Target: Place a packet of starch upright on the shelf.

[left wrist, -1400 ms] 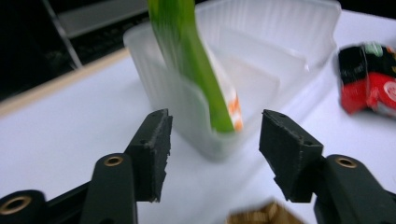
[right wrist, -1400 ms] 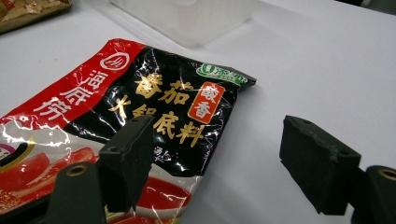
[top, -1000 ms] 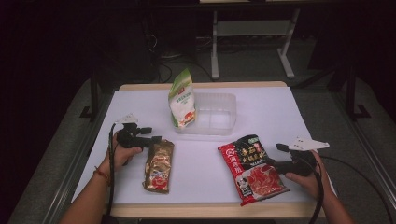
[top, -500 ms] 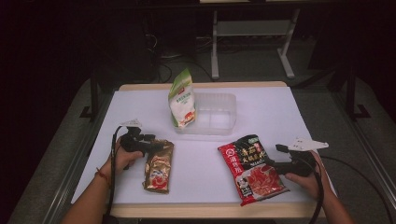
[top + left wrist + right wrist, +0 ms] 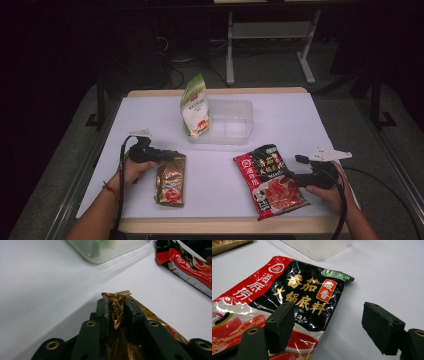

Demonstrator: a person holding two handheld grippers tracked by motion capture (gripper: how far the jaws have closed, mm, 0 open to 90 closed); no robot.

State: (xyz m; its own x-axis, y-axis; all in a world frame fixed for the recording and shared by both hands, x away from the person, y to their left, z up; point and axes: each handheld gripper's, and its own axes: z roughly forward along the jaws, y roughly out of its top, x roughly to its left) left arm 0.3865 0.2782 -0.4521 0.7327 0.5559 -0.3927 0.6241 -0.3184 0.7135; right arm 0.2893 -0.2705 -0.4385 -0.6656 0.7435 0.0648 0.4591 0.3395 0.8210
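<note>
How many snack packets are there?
3: a gold packet at front left, a red-and-black packet at front right, and a green-and-white packet standing in the clear box.

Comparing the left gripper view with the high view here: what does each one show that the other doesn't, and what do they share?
Left gripper view alone: the left tongs pinching the crumpled top edge of the gold packet; their jaws have just been closing on it.

High view alone: the green-and-white pouch standing at the clear tray, both forearms, and the right tongs at the edge of the red-and-black packet.

Shared: the gold packet, a corner of the red-and-black packet, the tray and the white table top.
</note>
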